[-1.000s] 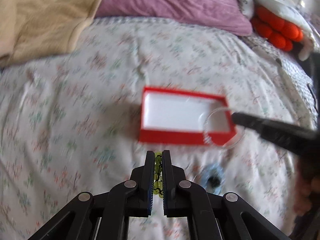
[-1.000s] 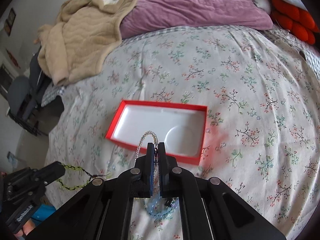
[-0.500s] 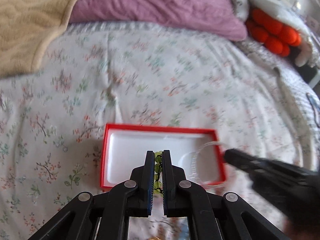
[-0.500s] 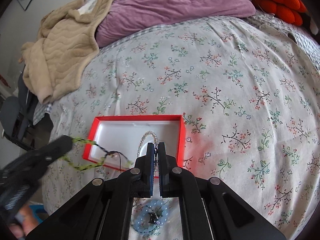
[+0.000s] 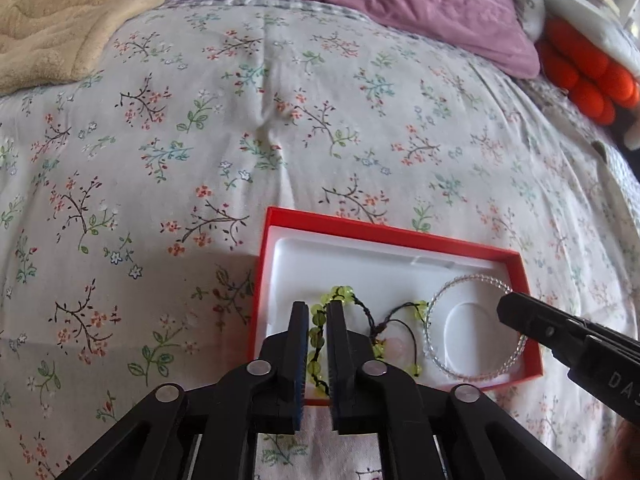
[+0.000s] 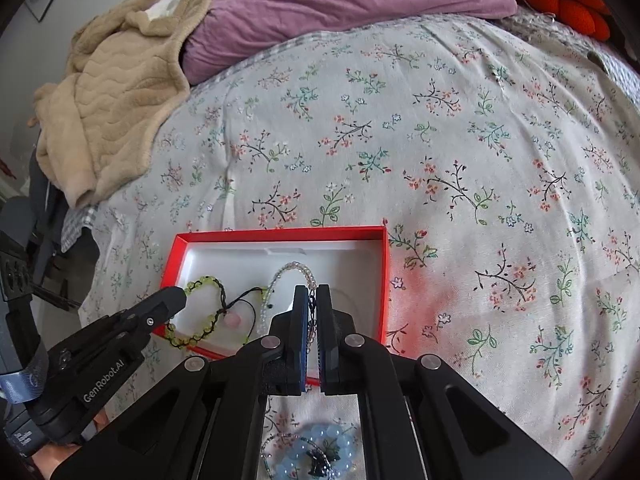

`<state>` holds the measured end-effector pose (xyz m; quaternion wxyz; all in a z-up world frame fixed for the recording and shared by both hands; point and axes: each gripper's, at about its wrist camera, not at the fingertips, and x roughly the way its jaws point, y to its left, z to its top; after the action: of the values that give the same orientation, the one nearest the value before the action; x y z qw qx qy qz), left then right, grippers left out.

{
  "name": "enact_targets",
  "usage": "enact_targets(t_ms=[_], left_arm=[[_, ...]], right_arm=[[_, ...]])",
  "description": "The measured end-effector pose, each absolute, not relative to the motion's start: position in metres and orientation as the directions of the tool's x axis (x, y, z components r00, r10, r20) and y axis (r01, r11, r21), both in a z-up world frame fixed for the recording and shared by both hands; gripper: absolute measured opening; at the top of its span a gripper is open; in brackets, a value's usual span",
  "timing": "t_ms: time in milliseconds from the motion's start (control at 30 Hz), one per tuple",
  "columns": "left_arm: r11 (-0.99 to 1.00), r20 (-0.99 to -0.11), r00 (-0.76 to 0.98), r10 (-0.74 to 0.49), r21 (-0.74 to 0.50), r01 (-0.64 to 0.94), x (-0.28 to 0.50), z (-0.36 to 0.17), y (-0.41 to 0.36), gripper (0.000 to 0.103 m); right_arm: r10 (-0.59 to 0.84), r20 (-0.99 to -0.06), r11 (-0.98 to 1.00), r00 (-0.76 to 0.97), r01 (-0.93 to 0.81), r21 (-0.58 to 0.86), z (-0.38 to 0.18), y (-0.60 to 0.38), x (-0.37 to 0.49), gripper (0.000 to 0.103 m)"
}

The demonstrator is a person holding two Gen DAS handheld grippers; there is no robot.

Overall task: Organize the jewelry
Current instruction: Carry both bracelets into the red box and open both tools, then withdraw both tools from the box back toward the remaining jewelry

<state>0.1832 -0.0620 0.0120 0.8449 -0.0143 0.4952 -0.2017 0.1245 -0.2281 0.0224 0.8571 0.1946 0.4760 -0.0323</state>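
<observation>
Soft daylight lit both views evenly, and both pictures were sharp. The red box (image 6: 386, 280) threw a reddish glow on the bedspread (image 6: 460, 160) just to the right of the right gripper (image 6: 312, 312). The left gripper (image 5: 318, 332) cast a soft shadow to its left. The fisheye bent the edges, with dark corners in the right view.

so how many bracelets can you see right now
3: green beaded bracelet in the left gripper over the red box; clear bead bracelet in the right gripper; blue bracelet on the bedspread.
</observation>
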Motion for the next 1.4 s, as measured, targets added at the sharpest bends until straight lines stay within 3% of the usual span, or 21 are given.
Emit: enact_targets(t_ms=[100, 167, 233, 300, 500, 767, 1100, 1400], left_arm=[[0.921, -0.828, 0.434, -0.355, -0.231, 0.312, 0.184, 0.014, -0.061, 0.023], [0.925, -0.825, 0.444, -0.350, -0.231, 0.302, 0.184, 0.017, -0.059, 0.028], [0.929, -0.827, 0.446, -0.343, -0.229, 0.290, 0.183, 0.020, -0.060, 0.033], [0.931, -0.831, 0.440, -0.342, -0.234, 0.281, 0.181, 0.022, -0.060, 0.042], [0.947, -0.842, 0.451, -0.296, -0.197, 0.253, 0.164, 0.034, -0.055, 0.066], [0.963, -0.848, 0.469, -0.246, -0.159, 0.218, 0.131, 0.049, -0.039, 0.086], [0.967, -0.854, 0.471, -0.219, -0.125, 0.221, 0.095, 0.057, -0.030, 0.094], [0.963, -0.849, 0.470, -0.241, -0.149, 0.225, 0.063, 0.051, -0.022, 0.095]], right_arm=[[0.126, -0.835, 0.924, 0.536, 0.243, 0.295, 0.022, -0.229, 0.127, 0.007], [0.122, -0.837, 0.925, 0.534, 0.245, 0.291, 0.024, -0.230, 0.126, 0.015], [0.123, -0.832, 0.924, 0.540, 0.244, 0.295, 0.027, -0.231, 0.125, 0.036], [0.128, -0.825, 0.922, 0.551, 0.241, 0.304, 0.031, -0.231, 0.123, 0.046], [0.123, -0.823, 0.927, 0.555, 0.232, 0.295, 0.044, -0.227, 0.112, 0.048], [0.079, -0.851, 0.933, 0.519, 0.261, 0.246, 0.050, -0.230, 0.086, 0.060], [0.053, -0.873, 0.948, 0.484, 0.251, 0.196, 0.053, -0.228, 0.052, 0.067], [-0.005, -0.902, 0.954, 0.431, 0.272, 0.124, 0.045, -0.237, 0.023, 0.067]])
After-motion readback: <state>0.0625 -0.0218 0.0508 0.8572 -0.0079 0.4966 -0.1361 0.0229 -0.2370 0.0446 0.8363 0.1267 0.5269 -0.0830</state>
